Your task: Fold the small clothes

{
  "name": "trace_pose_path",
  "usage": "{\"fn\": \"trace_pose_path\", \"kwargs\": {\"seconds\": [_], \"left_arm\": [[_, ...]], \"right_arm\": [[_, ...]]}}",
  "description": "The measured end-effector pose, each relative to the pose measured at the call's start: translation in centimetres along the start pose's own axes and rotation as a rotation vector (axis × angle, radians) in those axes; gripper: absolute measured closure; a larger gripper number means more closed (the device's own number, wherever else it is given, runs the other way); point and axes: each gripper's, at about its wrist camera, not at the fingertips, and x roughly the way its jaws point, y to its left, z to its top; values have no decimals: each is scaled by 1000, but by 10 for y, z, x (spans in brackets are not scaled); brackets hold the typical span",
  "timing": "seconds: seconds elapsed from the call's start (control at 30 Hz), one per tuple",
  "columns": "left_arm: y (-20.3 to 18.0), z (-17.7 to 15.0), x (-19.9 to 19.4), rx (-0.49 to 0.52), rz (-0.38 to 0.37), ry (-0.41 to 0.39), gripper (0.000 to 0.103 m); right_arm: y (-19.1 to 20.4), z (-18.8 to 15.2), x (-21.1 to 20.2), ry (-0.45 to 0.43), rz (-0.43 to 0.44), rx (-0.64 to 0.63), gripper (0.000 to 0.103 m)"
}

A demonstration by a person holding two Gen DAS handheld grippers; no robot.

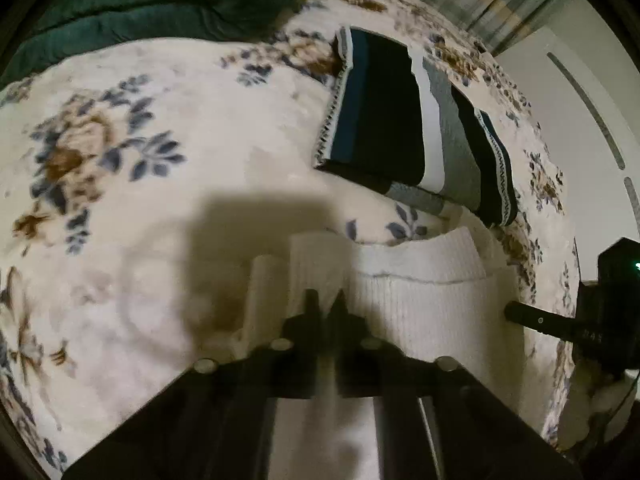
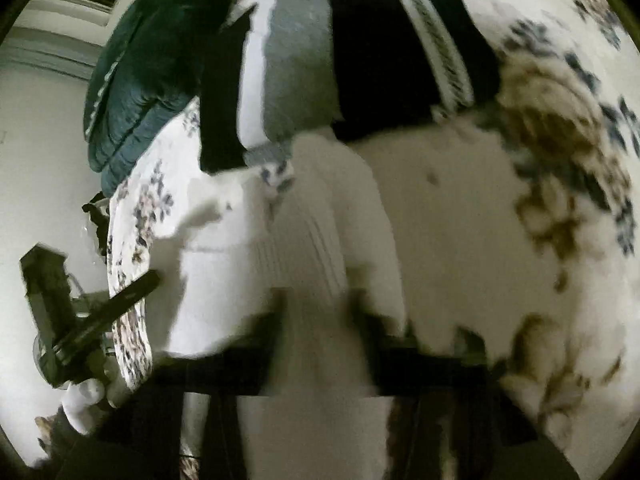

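Observation:
A white ribbed knit garment [image 1: 424, 300] lies on the floral blanket [image 1: 140, 168]. My left gripper [image 1: 325, 300] is shut on a raised fold of the garment. My right gripper shows in the left wrist view [image 1: 520, 314] at the garment's right edge. In the blurred right wrist view the right gripper [image 2: 320, 304] stands with its jaws apart around the white garment [image 2: 304, 240]; the left gripper [image 2: 152, 278] shows at the left. A folded striped sweater [image 1: 400, 120], black, white, grey and teal, lies beyond; it also shows in the right wrist view [image 2: 352, 48].
A dark green quilted cover [image 1: 140, 4] lies at the far side of the bed, also in the right wrist view [image 2: 132, 92]. The bed's edge drops to a white wall [image 1: 568, 128] on the right. The blanket [image 2: 540, 200] spreads wide.

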Motion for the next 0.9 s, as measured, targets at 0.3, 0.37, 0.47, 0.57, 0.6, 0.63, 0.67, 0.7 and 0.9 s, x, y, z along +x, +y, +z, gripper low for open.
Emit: {"fn": "trace_pose_path", "kwargs": {"seconds": [0.3,0.37,0.47,0.57,0.6,0.63,0.67,0.7,0.9], "left_arm": [[51,-11,-15,-305,-233,0,100],[54,-13,-17,-286,-205,-5,100],[74,-9,-17,-330,-178,-33,100],[102,-3,6,-405,-145,-11,100],[105,-2,14,-410,-141,9,100],[107,0,19,-407,-142,23,100],[104,2,24,-392,-140,41,100],[99,3,25,-366,-140,46,100],[86,6,29,-327,-186,105,91]], "right_arm": [[-43,1,-64,-117,-114,28,100],[-46,8,-59,-96,-93,36,100],[-15,29,-51,-111,-53,-32,100],[-2,52,-19,-81,-65,-38,100],[-1,56,-5,-60,-90,-40,100],[-2,58,5,-40,-118,-41,100],[-4,59,13,-25,-136,-34,100],[-6,57,21,-5,-154,-28,100],[-18,45,20,26,-109,17,97]]}}
